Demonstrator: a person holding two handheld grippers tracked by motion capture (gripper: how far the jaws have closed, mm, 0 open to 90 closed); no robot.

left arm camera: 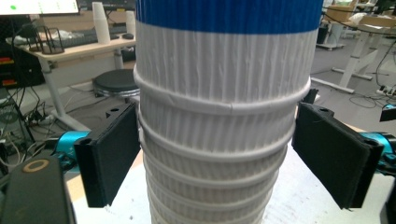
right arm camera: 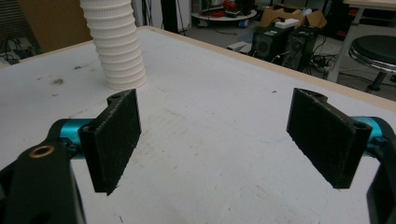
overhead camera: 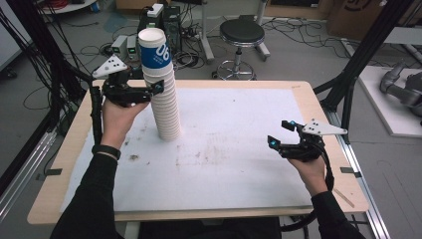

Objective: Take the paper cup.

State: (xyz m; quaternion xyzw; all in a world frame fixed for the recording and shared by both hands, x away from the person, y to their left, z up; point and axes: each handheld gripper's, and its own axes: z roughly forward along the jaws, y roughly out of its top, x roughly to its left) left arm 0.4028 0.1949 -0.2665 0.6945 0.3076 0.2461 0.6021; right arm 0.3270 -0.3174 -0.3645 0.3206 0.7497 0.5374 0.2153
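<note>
Stacked paper cups (overhead camera: 163, 94) form a tall ribbed white column standing on the far left part of the white table mat (overhead camera: 239, 164), leaning a little toward the left as the high view shows it; the topmost cup (overhead camera: 154, 49) carries a blue band with white numerals and its open mouth faces up. The left gripper (overhead camera: 149, 89) is held level against the upper part of the column, just under the blue-banded cup, with the person's left hand (overhead camera: 115, 117) beneath it and a dark wristband on that wrist. In the left gripper view the column (left arm camera: 219, 116) stands between the two black jaws; the left pad (left arm camera: 114, 156) lies right at the ribbed wall, while the right pad (left arm camera: 334, 154) sits just beside it with a thin sliver of background showing between, so the jaws bracket the cups loosely rather than squeeze them, and whether the left pad truly touches I cannot tell. The right gripper (overhead camera: 282, 133) hovers over the right side of the mat, well apart from the stack, held in the person's right hand (overhead camera: 309, 167); in the right gripper view its jaws (right arm camera: 219, 140) are spread wide with nothing between them but bare mat, and the foot of the cup column (right arm camera: 120, 51) shows farther off at upper left. Brown smudges (overhead camera: 133, 157) mark the mat near its middle and left. A black round stool (overhead camera: 242, 34) stands on the floor beyond the wooden table edge (overhead camera: 298, 85).
</note>
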